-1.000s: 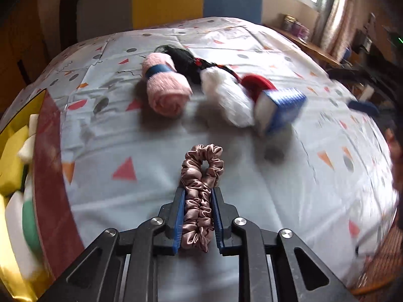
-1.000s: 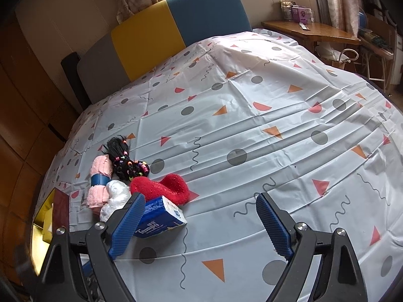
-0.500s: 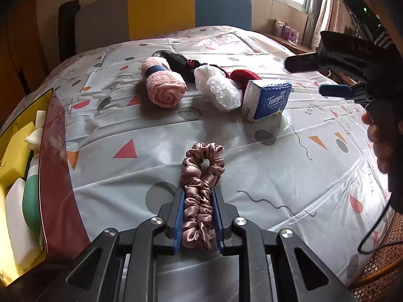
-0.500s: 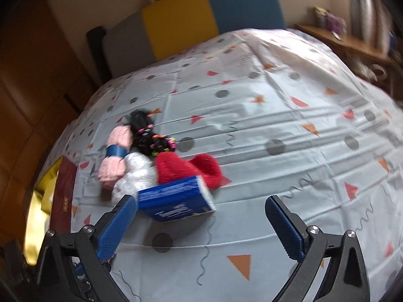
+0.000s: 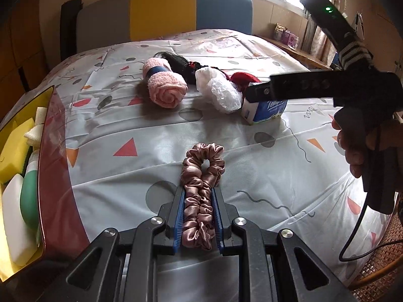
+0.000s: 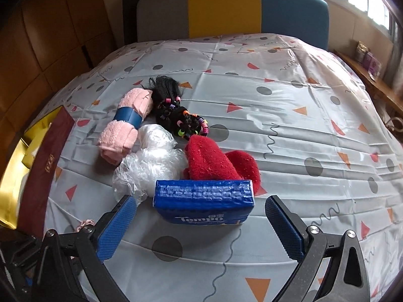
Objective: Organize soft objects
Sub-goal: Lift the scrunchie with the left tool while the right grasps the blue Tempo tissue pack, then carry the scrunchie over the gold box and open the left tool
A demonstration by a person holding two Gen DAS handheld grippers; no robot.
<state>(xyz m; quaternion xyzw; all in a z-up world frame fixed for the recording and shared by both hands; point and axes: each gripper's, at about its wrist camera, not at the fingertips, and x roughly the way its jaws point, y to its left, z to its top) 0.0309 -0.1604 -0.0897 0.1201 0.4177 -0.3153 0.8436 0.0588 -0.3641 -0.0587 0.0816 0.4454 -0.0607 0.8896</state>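
My left gripper (image 5: pixel 197 191) is shut on a dusty-pink satin scrunchie (image 5: pixel 205 156), held low over the bed's near part. My right gripper (image 6: pixel 200 203) hangs over a blue Tempo tissue pack (image 6: pixel 204 193). Its jaws are closing, with the pack between the fingers and a gap on each side. Behind the pack lie a red fuzzy sock (image 6: pixel 214 161), a crumpled clear plastic bag (image 6: pixel 151 161), a rolled pink towel (image 6: pixel 126 125) with a blue band, and a black bundle of hair ties (image 6: pixel 176 115). The left wrist view shows the same pile, towel (image 5: pixel 165 85) and pack (image 5: pixel 267 110).
A maroon and gold box (image 5: pixel 53 163) at the bed's left edge holds yellow, white and green sponges. The patterned bedsheet (image 6: pixel 289 125) stretches wide to the right. A padded headboard (image 6: pixel 226 7) stands at the far end, a wooden shelf (image 6: pixel 372 80) to the right.
My right gripper has moved in over the tissue pack and rolled level, so the pack now lies between its fingers. The left gripper has kept still with the scrunchie.
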